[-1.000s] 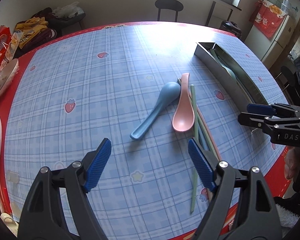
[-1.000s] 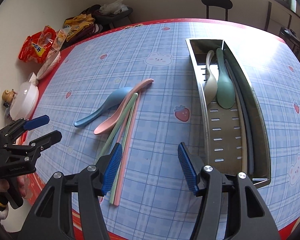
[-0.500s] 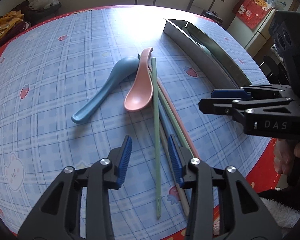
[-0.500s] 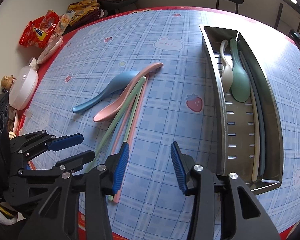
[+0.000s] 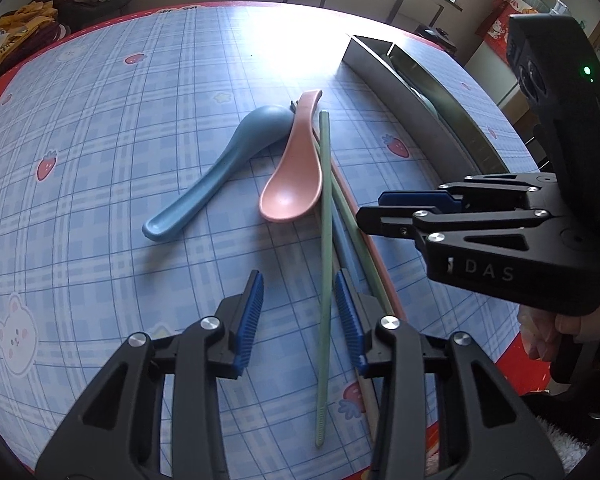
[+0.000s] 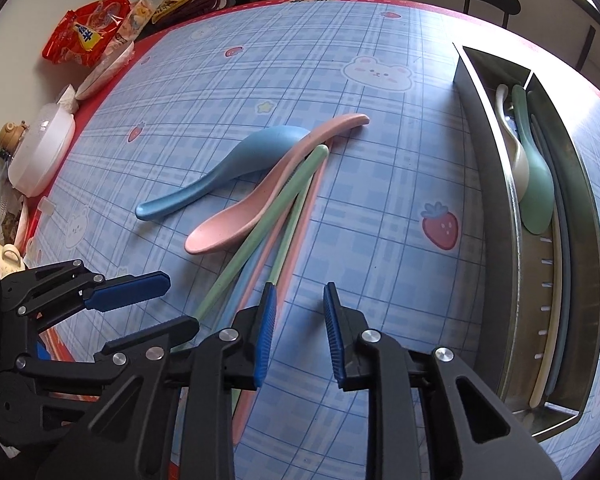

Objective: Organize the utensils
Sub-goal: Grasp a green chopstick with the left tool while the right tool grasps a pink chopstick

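Left gripper (image 5: 299, 316) hangs over the near ends of the chopsticks, jaws part-spread, with the green chopstick (image 5: 324, 264) running up between its pads but not yet pinched. Right gripper (image 6: 300, 334) is closing its jaws on nothing; only tablecloth (image 6: 260, 76) shows between them, the chopstick bundle just off at its 10 o'clock.

Pink spoon (image 5: 294, 182) and blue spoon (image 5: 216, 178) lie at 12 o'clock from the left gripper, their handles crossing. Steel tray (image 6: 496, 184) sits at the right gripper's 2 o'clock, already holding a green spoon (image 6: 534, 184) and a white one.

These pieces look like light, stiff, smooth plastic, so they will likely slip or roll. A chopstick is best pinched across its shaft near the grooved end; a spoon, mid-handle.
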The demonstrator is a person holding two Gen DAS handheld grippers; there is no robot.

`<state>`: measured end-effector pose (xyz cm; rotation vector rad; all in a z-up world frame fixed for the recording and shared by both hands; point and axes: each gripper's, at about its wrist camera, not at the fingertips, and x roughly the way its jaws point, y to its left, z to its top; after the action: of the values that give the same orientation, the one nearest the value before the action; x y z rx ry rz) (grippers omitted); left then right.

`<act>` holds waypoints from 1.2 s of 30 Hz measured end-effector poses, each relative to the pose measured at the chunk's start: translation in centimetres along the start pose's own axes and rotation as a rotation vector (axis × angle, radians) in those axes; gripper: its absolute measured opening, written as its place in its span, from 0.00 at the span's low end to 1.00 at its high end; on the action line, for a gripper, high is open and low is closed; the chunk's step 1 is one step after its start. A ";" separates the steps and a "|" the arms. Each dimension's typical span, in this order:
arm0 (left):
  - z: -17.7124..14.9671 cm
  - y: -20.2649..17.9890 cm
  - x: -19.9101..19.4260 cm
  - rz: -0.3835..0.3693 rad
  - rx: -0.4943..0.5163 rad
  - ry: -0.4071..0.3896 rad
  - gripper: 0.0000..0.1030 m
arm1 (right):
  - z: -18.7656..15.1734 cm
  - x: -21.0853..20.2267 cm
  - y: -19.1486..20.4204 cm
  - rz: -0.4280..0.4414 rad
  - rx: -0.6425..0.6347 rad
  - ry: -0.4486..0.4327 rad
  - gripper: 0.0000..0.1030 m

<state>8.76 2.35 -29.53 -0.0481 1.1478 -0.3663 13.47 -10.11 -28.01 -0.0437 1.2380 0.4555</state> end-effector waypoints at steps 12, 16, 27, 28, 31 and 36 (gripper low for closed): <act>-0.4 0.3 -0.2 -0.004 -0.024 0.001 0.38 | -0.4 0.0 1.9 -0.109 -0.115 0.028 0.20; -0.5 0.6 -0.5 -0.007 -0.036 -0.004 0.38 | -0.6 -0.4 0.9 -0.097 -0.058 0.034 0.08; -0.3 -0.4 0.3 -0.030 0.002 0.026 0.19 | -2.4 -1.2 -2.4 -0.018 0.115 0.040 0.06; -0.2 -0.5 0.4 -0.029 0.003 0.028 0.19 | -2.3 -1.2 -2.0 -0.023 0.110 0.040 0.06; 0.2 -0.7 0.6 -0.024 0.012 0.030 0.19 | -2.4 -1.3 -1.9 -0.026 0.106 0.039 0.06; 1.4 -0.9 1.2 -0.009 0.015 0.033 0.19 | -2.3 -1.1 -2.0 -0.018 0.113 0.040 0.06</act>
<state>10.18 0.97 -29.79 -0.0344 1.1777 -0.3850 11.83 -12.87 -28.17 0.0326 1.3000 0.3702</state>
